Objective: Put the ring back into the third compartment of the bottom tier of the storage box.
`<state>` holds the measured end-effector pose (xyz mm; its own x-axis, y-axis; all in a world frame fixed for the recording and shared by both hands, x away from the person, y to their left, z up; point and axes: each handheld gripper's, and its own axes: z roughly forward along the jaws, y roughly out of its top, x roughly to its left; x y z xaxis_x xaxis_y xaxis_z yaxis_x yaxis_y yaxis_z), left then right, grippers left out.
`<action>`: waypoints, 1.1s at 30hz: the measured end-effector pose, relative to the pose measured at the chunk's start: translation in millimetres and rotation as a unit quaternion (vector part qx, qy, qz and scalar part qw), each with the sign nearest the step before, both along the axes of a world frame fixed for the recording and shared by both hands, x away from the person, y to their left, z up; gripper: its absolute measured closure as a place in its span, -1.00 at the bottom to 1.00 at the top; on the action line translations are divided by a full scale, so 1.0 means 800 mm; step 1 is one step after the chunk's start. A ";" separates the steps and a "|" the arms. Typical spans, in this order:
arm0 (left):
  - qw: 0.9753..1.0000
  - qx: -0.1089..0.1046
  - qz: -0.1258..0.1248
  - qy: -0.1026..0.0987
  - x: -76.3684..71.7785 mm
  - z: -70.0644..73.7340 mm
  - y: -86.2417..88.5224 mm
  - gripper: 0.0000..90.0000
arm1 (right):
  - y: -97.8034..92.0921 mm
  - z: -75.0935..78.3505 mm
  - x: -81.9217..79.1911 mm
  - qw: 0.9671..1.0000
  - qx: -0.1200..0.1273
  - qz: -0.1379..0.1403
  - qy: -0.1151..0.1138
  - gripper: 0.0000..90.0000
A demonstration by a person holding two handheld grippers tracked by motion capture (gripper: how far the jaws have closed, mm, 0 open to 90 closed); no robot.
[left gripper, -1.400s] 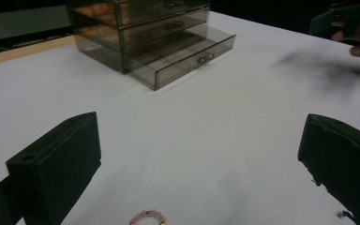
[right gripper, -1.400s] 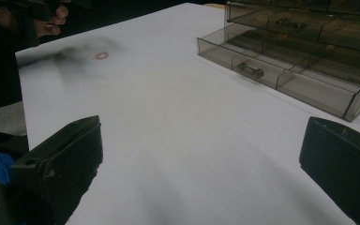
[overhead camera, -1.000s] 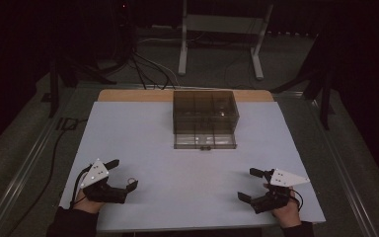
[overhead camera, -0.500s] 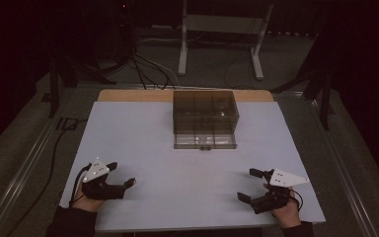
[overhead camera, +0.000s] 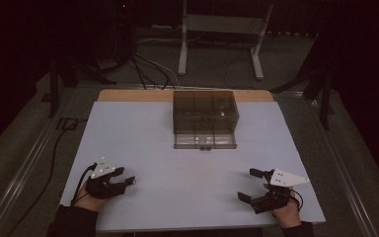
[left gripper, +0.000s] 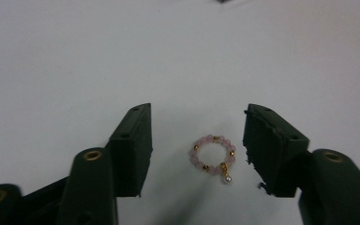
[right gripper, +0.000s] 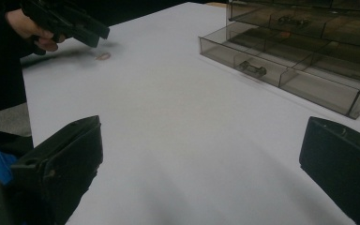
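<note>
A small ring of pink and gold beads with a pearl charm (left gripper: 212, 154) lies flat on the white table, between the two jaws of my left gripper (left gripper: 197, 140), which stands open around it without touching. From above, that left gripper (overhead camera: 123, 178) is low at the table's near left, the bead ring (overhead camera: 134, 180) a pale speck at its tips. My right gripper (overhead camera: 250, 185) rests open at the near right with nothing between its jaws. A smoky clear drawer box (overhead camera: 205, 117) stands at the middle back, its bottom drawer (right gripper: 288, 68) pulled out.
The white table top (overhead camera: 187, 163) stretches between both hands and the box. The drawer is split into compartments, with a handle (right gripper: 251, 69) on its front. Cables and a metal stand's legs (overhead camera: 219, 44) lie on the dark floor behind the table.
My left gripper has dropped lower and moved a little toward the near edge, coming down around the bead ring. The right gripper has stayed put.
</note>
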<state>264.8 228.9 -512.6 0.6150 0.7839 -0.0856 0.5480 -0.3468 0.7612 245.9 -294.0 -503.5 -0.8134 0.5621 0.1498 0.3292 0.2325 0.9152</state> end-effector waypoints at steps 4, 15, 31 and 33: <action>1.000 0.013 0.002 0.012 0.005 -0.004 -0.003 0.17 | 0.000 -0.001 0.000 1.000 0.000 0.000 0.001 -1.00; 0.999 0.037 -0.010 0.018 0.013 -0.012 -0.006 0.60 | 0.000 -0.001 0.000 1.000 -0.003 -0.002 0.002 -1.00; 0.997 0.078 -0.019 0.020 0.009 -0.007 -0.022 0.93 | -0.001 -0.001 0.000 1.000 -0.005 -0.003 0.004 -1.00; 0.997 0.077 -0.018 0.025 0.010 -0.006 -0.022 0.96 | -0.001 -0.002 0.000 1.000 -0.006 -0.002 0.005 -1.00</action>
